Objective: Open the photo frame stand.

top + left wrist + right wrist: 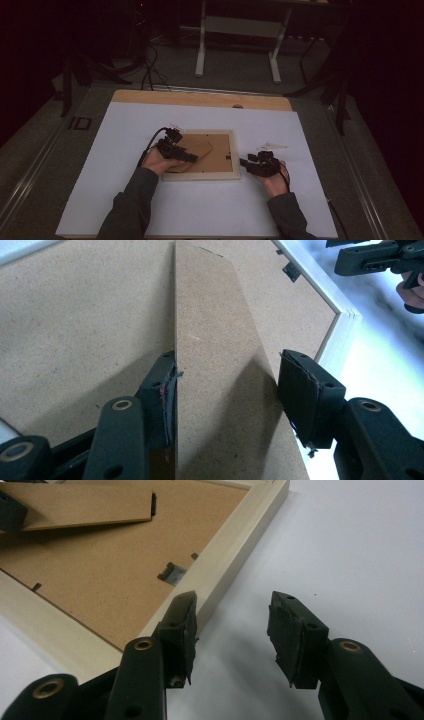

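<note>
While our left hand-held gripper (227, 390) straddles the easel stand (215, 340) wide open, we should close squarely; right hand-held gripper (232, 630) waits open beside the picture frame (235, 545).

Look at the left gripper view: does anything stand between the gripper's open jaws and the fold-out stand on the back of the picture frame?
Nothing visible does. The left gripper is open with the fibreboard stand already between its jaws; one pad lies at the stand's edge, the other stands apart.
</note>
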A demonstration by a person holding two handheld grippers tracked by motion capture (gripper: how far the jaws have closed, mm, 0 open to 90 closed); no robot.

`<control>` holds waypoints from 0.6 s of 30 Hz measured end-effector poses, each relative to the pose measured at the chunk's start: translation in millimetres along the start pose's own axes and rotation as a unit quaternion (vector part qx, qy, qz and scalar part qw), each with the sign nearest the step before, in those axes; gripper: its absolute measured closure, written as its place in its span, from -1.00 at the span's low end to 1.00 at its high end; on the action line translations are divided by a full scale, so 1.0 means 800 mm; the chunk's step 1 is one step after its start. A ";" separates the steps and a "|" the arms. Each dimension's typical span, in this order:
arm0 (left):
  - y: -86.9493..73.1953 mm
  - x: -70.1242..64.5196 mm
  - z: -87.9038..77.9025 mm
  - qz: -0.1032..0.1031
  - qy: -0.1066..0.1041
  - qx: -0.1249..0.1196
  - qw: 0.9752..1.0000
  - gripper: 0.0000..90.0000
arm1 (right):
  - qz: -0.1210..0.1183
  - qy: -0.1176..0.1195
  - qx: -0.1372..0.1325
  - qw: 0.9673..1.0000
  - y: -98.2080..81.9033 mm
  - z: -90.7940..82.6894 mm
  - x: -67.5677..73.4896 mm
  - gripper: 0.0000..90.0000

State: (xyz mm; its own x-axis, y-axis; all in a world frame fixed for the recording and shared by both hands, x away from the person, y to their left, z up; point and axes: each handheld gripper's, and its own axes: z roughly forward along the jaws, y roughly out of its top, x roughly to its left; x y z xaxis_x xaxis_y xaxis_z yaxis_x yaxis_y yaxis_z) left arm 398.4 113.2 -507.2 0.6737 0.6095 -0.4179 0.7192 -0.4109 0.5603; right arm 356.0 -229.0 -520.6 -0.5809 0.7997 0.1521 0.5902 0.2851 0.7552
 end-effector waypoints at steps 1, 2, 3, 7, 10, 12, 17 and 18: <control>0.000 -0.001 0.000 0.001 0.002 0.000 1.000 0.02 | 0.001 0.001 -0.001 1.000 0.001 0.000 0.000 0.19; -0.001 -0.001 0.000 0.004 0.003 -0.002 1.000 0.02 | 0.000 0.001 -0.001 1.000 0.001 -0.001 0.000 0.19; -0.001 -0.002 -0.001 0.006 0.005 -0.002 1.000 0.02 | 0.001 0.003 -0.002 1.000 0.002 -0.002 0.001 0.19; -0.002 -0.007 -0.003 0.014 0.013 -0.008 1.000 0.02 | 0.017 0.020 -0.013 1.000 0.007 -0.005 -0.002 0.19; -0.003 -0.011 -0.005 0.022 0.019 -0.014 0.999 0.02 | 0.022 0.027 -0.015 0.999 0.011 -0.005 -0.003 0.19; -0.004 -0.013 -0.005 0.025 0.021 -0.016 0.999 0.02 | 0.024 0.029 -0.012 0.999 0.012 -0.004 -0.003 0.19; -0.007 -0.021 -0.008 0.041 0.036 -0.026 0.998 0.02 | 0.029 0.038 -0.005 0.999 0.022 0.007 -0.004 0.17; -0.008 -0.022 -0.008 0.043 0.037 -0.027 0.998 0.02 | 0.029 0.040 -0.004 0.999 0.025 0.008 -0.004 0.17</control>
State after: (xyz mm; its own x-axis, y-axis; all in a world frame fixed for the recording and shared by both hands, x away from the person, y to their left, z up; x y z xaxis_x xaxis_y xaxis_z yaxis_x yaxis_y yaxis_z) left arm 381.2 109.7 -498.6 0.7167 0.6233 -0.3129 0.6474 -0.4277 0.6308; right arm 373.1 -222.4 -510.3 -0.5883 0.7703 0.2460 0.6206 0.2351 0.7481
